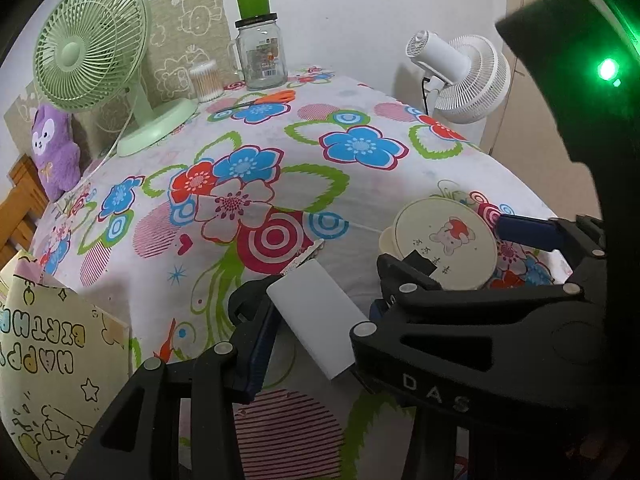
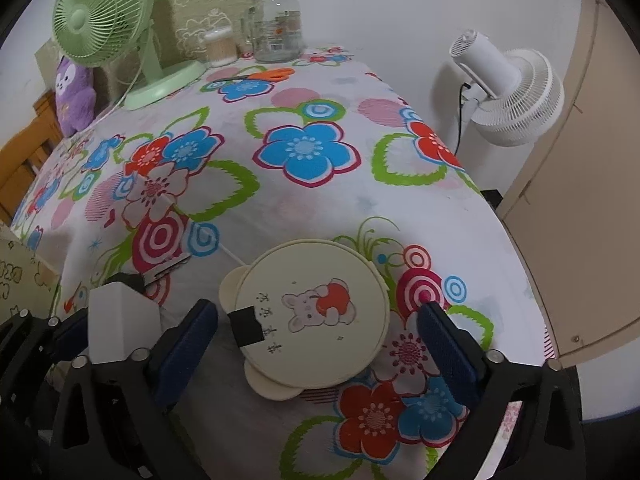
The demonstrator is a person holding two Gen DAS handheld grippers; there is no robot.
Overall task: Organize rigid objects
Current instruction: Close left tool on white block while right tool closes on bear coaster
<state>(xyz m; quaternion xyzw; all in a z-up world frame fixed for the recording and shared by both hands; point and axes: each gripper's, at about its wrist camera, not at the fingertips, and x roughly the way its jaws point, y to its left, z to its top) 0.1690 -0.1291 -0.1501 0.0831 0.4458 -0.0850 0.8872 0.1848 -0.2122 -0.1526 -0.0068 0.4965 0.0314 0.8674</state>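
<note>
My left gripper (image 1: 316,304) is shut on a white rectangular block (image 1: 320,320), held tilted just above the flowered tablecloth (image 1: 360,188). The block (image 2: 116,320) also shows at the left edge of the right wrist view. A round cream case (image 2: 312,316) with small ears and a cartoon bear with a red apple lies flat on the cloth. A small black square (image 2: 246,326) sits at its left edge. My right gripper (image 2: 318,308) stands open around the case, with a blue pad on each side and a gap at both. The left wrist view shows the same gripper (image 1: 444,240) straddling the case (image 1: 444,248).
At the back stand a green fan (image 1: 92,56), a glass jar (image 1: 262,56) with a green cup on top, a tub of cotton swabs (image 1: 206,80) and orange scissors (image 1: 272,98). A purple plush (image 1: 54,148) sits back left. A white fan (image 2: 508,92) stands beyond the table's right edge. A birthday-print box (image 1: 52,352) is near left.
</note>
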